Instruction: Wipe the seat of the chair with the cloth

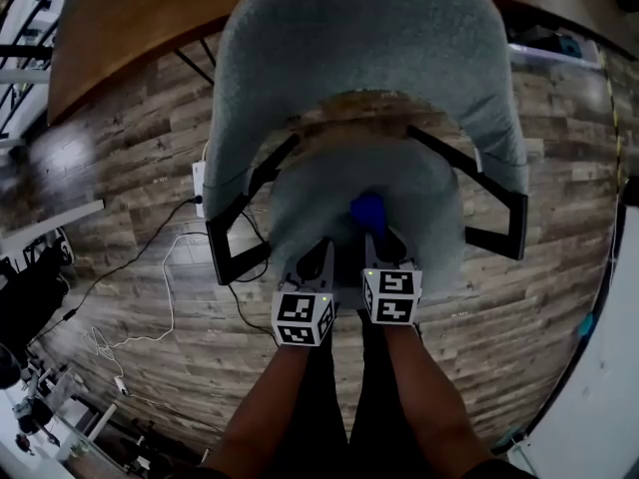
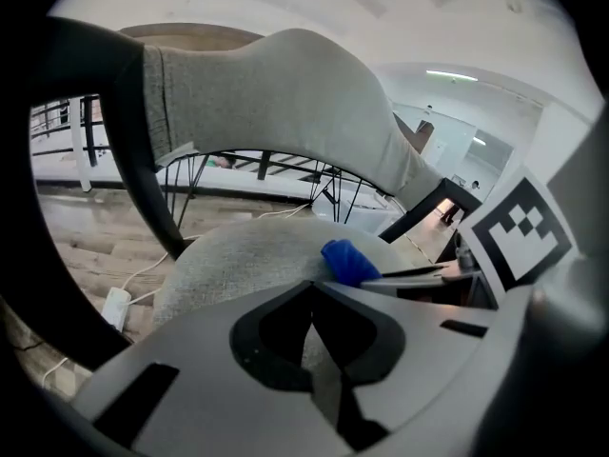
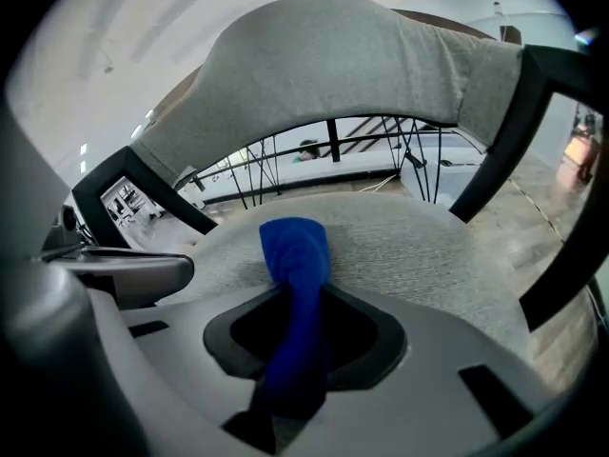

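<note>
Backrest point(image 1: 349, 48): top cut off by the head view's upper edge. Seat point(image 1: 300, 193): near edge covered by the left gripper point(image 1: 321, 252) and right gripper point(image 1: 377, 239). Cloth point(image 3: 295, 255): lower end lost between the right gripper's closed jaws. Forearms point(image 1: 270, 407): cut off by the lower edge. Clutter point(image 1: 40, 407) at the head view's lower left — too dark to be identified, possibly stands.

The left forearm point(image 1: 268, 407) and right forearm point(image 1: 427, 407) reach forward side by side. The left tool point(image 1: 321, 252) has its jaws closed on nothing; the right tool point(image 1: 371, 238) clamps the blue cloth point(image 1: 366, 209)
</note>
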